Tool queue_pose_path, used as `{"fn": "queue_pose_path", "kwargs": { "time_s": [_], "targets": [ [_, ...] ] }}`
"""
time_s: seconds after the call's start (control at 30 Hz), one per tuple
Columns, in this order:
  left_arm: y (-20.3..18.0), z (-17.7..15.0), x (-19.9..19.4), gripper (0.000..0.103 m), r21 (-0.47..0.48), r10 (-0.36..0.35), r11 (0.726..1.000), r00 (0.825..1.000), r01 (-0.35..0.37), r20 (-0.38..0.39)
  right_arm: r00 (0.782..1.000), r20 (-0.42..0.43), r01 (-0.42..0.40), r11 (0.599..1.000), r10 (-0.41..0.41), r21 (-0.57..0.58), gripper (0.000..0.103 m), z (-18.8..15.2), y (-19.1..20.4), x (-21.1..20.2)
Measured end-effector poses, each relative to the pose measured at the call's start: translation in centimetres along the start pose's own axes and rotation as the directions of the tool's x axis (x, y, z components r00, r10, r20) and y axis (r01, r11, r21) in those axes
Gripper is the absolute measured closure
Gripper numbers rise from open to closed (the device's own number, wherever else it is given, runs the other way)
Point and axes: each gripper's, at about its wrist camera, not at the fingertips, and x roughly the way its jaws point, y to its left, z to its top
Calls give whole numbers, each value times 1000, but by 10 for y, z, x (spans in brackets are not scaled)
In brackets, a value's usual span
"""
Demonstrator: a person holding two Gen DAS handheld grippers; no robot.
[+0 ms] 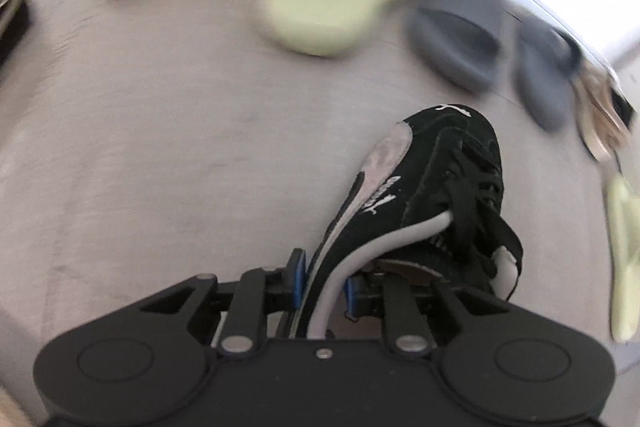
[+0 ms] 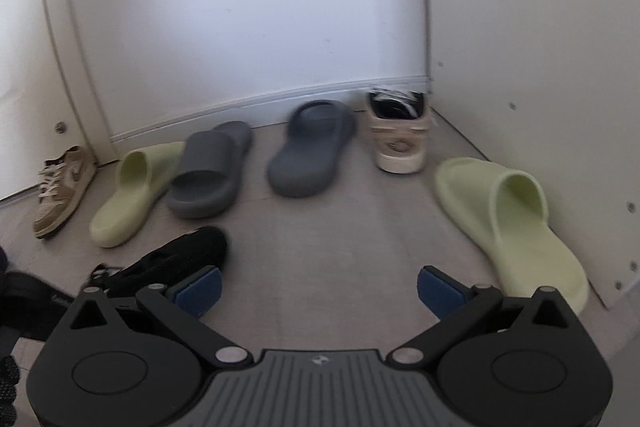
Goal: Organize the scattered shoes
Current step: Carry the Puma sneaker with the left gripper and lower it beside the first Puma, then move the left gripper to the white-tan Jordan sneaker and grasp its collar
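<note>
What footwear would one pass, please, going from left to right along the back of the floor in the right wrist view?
Tan sneaker → green slide → dark grey slide → second grey slide → beige sneaker → second green slide.

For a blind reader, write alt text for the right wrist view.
An open right claw hovers over a grey floor scattered with shoes: two green slides, two grey slides, two tan sneakers and a black sneaker.
</note>
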Motion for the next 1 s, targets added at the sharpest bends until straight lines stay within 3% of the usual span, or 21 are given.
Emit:
{"fn": "queue_pose_path", "kwargs": {
  "time_s": [0.23, 0.43, 0.6, 0.7, 0.83, 1.0],
  "targets": [
    [102, 14, -21, 82, -203, 88, 976, 995, -79, 35, 999, 10, -51, 998, 51, -24, 0, 3, 42, -2],
    [157, 38, -26, 82, -305, 155, 944, 985, -124, 78, 996, 8, -86, 994, 87, -72, 0, 2, 78, -11],
    [165, 42, -22, 80, -273, 171, 951, 983, -147, 66, 995, -3, -101, 990, 101, -101, 0, 4, 93, -15],
    [161, 33, -32, 70, -222, 170, 963, 983, -151, 73, 995, -5, -102, 990, 102, -99, 0, 4, 97, -16],
    [152, 22, -43, 69, -165, 159, 976, 984, -144, 80, 996, -1, -85, 993, 85, -80, 0, 3, 97, -16],
    [135, -1, -82, 69, -118, 115, 988, 982, -98, 151, 999, -3, 55, 998, -54, 14, 0, 5, 86, -20]
  ]
}}
